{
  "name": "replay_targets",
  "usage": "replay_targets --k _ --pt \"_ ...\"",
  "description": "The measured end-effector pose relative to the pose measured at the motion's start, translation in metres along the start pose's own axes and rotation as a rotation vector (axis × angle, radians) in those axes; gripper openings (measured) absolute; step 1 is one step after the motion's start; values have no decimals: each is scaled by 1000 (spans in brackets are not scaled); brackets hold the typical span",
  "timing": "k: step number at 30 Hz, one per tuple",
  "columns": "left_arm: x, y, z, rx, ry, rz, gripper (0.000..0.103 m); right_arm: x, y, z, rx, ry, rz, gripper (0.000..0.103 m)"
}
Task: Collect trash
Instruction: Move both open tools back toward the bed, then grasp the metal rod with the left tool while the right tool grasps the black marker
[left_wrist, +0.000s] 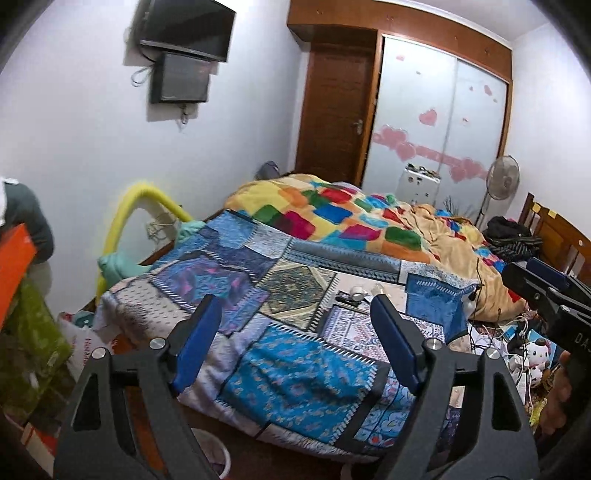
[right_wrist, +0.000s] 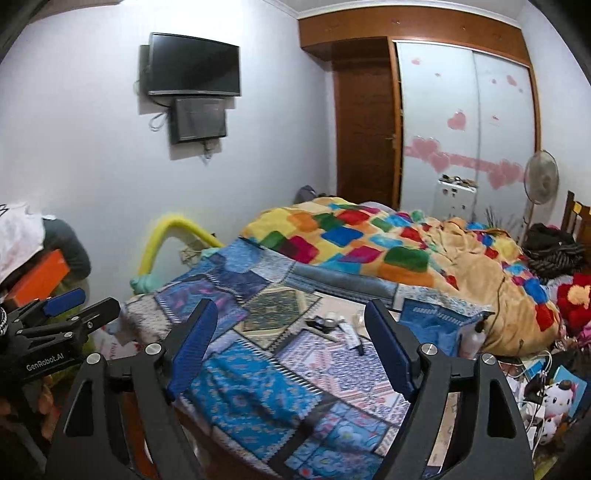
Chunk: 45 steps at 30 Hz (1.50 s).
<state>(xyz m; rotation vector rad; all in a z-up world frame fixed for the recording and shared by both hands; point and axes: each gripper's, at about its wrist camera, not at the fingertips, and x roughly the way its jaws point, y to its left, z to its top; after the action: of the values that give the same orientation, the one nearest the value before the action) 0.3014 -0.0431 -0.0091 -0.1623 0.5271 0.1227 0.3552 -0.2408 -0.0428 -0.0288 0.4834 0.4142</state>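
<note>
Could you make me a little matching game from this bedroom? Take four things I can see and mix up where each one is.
Things:
1. television
2. standing fan
3. colourful checked blanket
4. Hello Kitty plush

Places:
A. spread over the far half of the bed
B. among the clutter at the lower right, beside the bed
C. mounted high on the left wall
D. in front of the wardrobe doors with pink hearts

Pairs: 1-C, 2-D, 3-A, 4-B
</note>
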Motion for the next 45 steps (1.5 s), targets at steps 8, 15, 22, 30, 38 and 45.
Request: replay_targets --k 8,15,22,30,38,45 --pt "95 -24 0 25 103 -33 83 48 -53 -12 43 77 -70 79" --pt "191 -32 -22 18 239 -47 83 105 -90 -34 59 187 -105 79" --pt "274 -39 -41 11 318 -89 82 167 -113 -55 49 280 -101 79" --pt "356 -51 -56 56 386 -149 63 236 -133 -80 71 377 -57 66" --pt "406 -64 -66 103 413 -204 41 297 -148 -96 126 458 10 36" --pt "430 -55 -65 33 415 -256 33 322 -152 -105 124 495 2 27"
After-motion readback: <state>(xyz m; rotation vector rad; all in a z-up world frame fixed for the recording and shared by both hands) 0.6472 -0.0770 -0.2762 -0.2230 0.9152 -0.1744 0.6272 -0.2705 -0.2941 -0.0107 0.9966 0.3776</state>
